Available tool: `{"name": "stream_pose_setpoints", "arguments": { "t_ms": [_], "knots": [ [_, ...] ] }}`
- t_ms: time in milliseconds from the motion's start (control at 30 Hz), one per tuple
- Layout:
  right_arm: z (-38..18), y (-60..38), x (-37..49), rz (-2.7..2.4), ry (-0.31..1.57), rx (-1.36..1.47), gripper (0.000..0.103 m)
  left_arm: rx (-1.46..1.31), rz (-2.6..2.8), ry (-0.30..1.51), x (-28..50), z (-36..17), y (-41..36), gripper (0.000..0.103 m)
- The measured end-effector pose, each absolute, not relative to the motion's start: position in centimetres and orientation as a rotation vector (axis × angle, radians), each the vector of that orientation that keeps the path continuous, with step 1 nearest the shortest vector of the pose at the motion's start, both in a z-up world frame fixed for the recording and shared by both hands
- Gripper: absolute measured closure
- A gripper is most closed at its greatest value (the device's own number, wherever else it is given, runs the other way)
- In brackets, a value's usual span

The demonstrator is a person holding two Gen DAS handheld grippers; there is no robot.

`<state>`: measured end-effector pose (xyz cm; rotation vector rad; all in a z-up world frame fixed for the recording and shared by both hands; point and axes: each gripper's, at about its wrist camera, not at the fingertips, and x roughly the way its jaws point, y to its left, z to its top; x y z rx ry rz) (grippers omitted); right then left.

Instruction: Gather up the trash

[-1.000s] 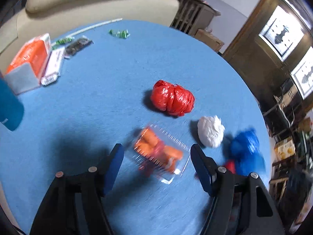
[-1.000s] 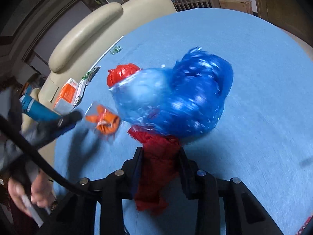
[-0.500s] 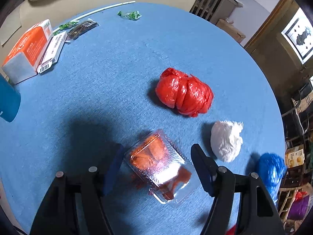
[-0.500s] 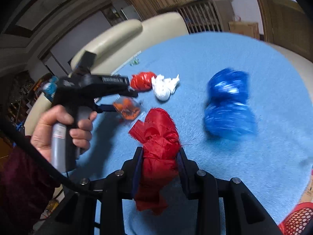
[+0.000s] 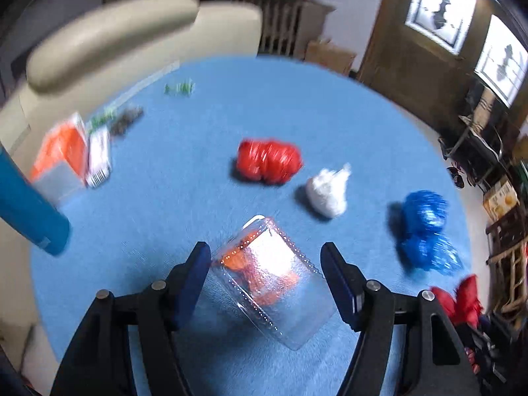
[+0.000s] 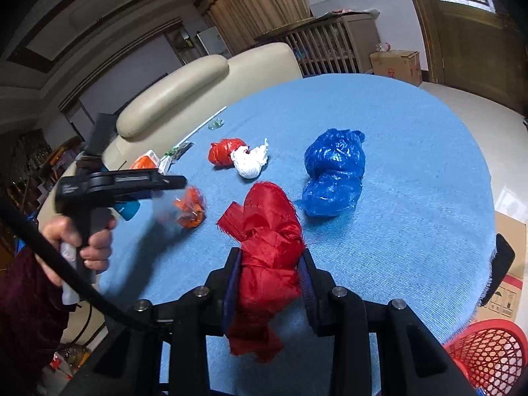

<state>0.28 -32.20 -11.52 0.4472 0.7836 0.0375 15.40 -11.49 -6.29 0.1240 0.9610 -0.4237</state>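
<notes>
My right gripper (image 6: 269, 264) is shut on a crumpled red cloth (image 6: 267, 241) and holds it above the blue table (image 6: 412, 231). My left gripper (image 5: 265, 260) is open around a clear plastic clamshell with orange bits (image 5: 270, 274), seemingly lifted off the table; it also shows in the right wrist view (image 6: 184, 208). On the table lie a red bag (image 5: 267, 161), a white wad (image 5: 326, 191) and a blue bag (image 5: 425, 231), also in the right wrist view (image 6: 333, 171).
A red mesh basket (image 6: 488, 353) stands on the floor at lower right. An orange box (image 5: 62, 155), wrappers (image 5: 178, 89) and a teal bottle (image 5: 26, 208) sit at the table's left. A cream sofa (image 6: 184, 92) is behind.
My left gripper rose and tilted, with the clamshell now between its fingers off the table. My right gripper pulled back with the red cloth, away from the blue bag.
</notes>
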Motion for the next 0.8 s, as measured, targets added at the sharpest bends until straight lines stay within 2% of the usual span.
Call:
{"name": "stream_pose_setpoints", "arguments": {
  "t_ms": [233, 800],
  "knots": [
    [-9.8, -32.3, -2.0, 0.028, 0.744, 0.436, 0.067, 0.160, -0.487, 0.855, 10.0, -2.4, -12.0, 0.033],
    [-6.9, -35.0, -11.5, -0.085, 0.708, 0.414, 0.067, 0.376, -0.542, 0.710, -2.1, -1.3, -18.0, 0.032]
  ]
}}
